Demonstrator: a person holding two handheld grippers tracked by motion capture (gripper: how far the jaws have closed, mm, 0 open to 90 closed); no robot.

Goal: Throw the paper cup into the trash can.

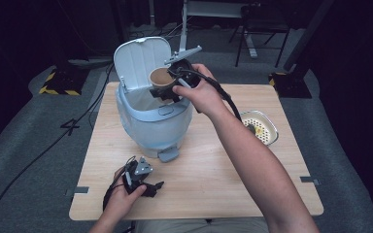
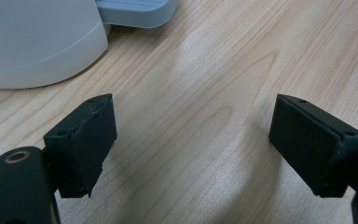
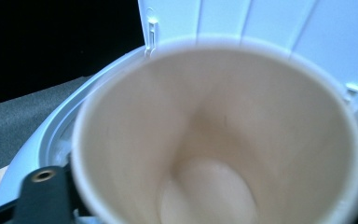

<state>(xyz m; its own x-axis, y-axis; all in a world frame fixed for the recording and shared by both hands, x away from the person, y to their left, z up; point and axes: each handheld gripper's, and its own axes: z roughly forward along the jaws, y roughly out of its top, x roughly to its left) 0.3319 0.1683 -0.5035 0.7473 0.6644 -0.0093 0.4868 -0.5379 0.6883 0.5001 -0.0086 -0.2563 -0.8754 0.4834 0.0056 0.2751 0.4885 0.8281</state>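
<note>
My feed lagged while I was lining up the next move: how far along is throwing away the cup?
Done: the bin's lid stands open and the paper cup has been carried over the bin.
In hand: the right gripper has the cup above the opening; the cup is not yet inside.
Left: dropping it in and closing the lid. The left gripper rests open on the table.

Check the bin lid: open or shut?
Open. The lid stands raised behind the bin, its ribbed underside facing forward, and the paper cup in the right gripper hangs over the bin's open mouth.
</note>
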